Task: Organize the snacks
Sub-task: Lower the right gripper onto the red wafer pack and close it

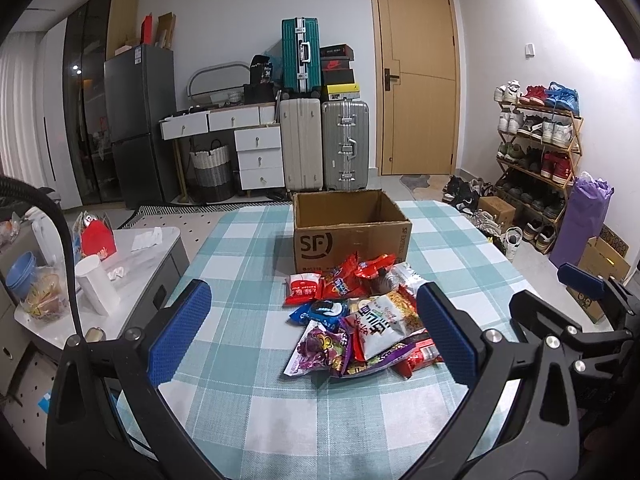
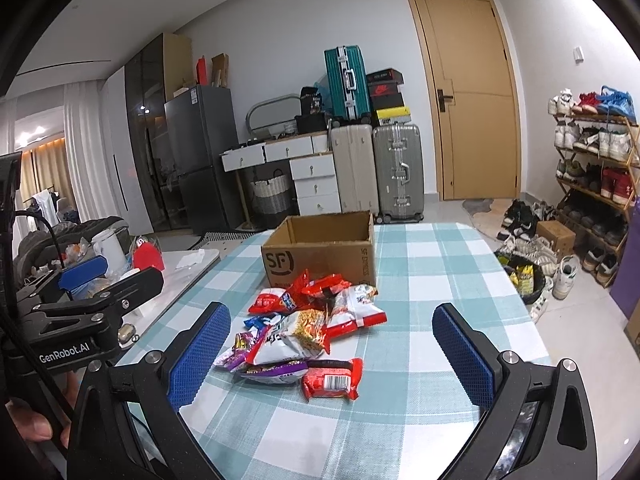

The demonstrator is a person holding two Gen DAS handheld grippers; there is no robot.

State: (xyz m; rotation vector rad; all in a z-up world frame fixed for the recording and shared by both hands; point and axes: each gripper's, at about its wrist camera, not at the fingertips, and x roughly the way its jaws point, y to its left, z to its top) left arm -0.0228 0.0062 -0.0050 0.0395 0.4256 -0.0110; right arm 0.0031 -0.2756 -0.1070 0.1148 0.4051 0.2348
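A pile of snack packets point(image 1: 360, 320) lies on the checked tablecloth point(image 1: 240, 248), just in front of an open cardboard SF box point(image 1: 348, 232). The pile point(image 2: 304, 332) and the box point(image 2: 320, 256) also show in the right wrist view; a red packet point(image 2: 332, 378) lies nearest. My left gripper point(image 1: 312, 332) is open and empty, held above the table short of the pile. My right gripper point(image 2: 332, 352) is open and empty, also short of the pile. The right gripper point(image 1: 580, 300) shows at the right of the left wrist view.
A low white side table point(image 1: 132, 256) with a cup, bowls and bags stands left of the table. Suitcases point(image 1: 324, 144), a desk and a fridge stand at the back wall. A shoe rack point(image 1: 536, 152) and loose shoes are at the right.
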